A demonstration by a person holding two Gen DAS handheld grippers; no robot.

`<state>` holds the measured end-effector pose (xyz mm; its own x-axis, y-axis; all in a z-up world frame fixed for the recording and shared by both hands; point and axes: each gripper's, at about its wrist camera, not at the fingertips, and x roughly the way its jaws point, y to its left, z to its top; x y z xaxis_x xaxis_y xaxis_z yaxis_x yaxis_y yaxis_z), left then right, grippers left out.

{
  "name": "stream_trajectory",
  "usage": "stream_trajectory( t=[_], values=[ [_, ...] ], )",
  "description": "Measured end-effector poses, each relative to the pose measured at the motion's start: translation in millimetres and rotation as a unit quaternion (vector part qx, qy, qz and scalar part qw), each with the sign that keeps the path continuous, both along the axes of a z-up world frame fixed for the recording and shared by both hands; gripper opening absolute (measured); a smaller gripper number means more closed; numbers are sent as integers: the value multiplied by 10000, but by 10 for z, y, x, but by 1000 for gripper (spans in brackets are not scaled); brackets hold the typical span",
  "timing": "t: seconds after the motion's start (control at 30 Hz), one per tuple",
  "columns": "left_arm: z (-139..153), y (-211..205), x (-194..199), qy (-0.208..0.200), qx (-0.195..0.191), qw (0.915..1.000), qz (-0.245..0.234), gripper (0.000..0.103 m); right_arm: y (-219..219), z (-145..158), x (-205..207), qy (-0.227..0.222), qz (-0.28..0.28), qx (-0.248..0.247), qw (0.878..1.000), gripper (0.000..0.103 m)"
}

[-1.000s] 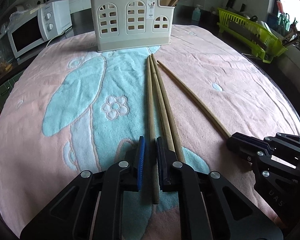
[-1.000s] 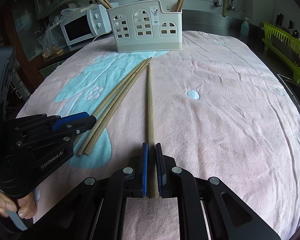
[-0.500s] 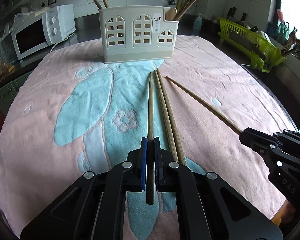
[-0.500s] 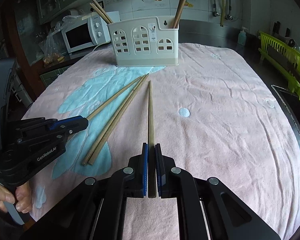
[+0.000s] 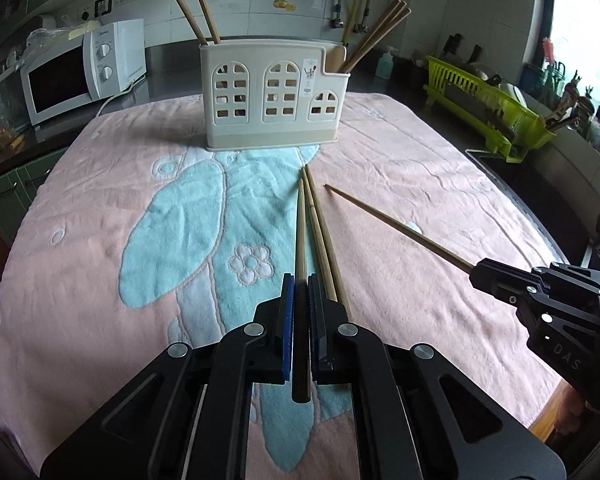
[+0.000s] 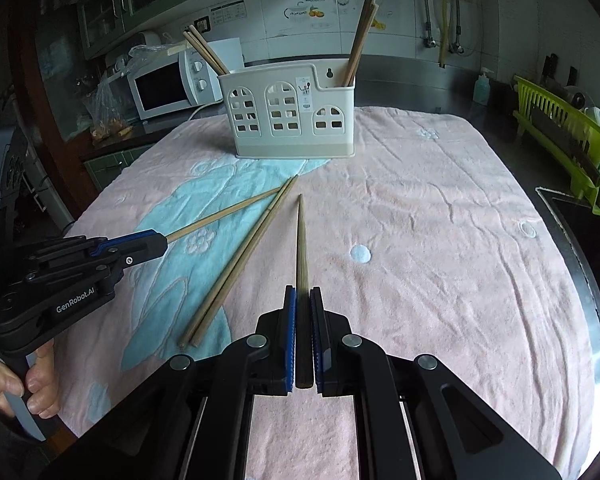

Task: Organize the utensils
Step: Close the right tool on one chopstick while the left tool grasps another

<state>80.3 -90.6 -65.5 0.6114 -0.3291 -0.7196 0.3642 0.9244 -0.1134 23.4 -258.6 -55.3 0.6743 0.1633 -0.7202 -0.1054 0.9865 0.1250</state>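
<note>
Both grippers, left gripper point(image 5: 299, 312) and right gripper point(image 6: 303, 320), clamp one chopstick each above the towel point(image 5: 400, 168), so you next carry them to the far utensil holder point(image 5: 272, 96), leaving two chopsticks point(image 6: 236, 264) lying near.

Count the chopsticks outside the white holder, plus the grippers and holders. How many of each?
Held chopsticks: 2, one in the left gripper, one in the right gripper
Loose chopsticks on the towel: 2
Grippers: 2
White holder: 1
Total: 7
</note>
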Motion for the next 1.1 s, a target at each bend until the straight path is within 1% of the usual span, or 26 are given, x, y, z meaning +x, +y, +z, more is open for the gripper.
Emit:
stream_trajectory(
  t=[0.2,0.43,0.87,1.1],
  values=[
    [-221,-31,-22,229,209,9995,-91,5,-6,-275,0,308,-87,115,9994,7],
    [-421,-64,7,471,350,9982,-155,6,-20,-451,10,488,-193,83,9986,7],
    [-426,-104,-11,453,439,9979,-171,8,5,-452,-5,478,-176,-20,9987,8],
    [-434,-75,-1,504,337,9980,-181,9,3,-456,-30,474,-183,-3,9987,8]
  ],
)
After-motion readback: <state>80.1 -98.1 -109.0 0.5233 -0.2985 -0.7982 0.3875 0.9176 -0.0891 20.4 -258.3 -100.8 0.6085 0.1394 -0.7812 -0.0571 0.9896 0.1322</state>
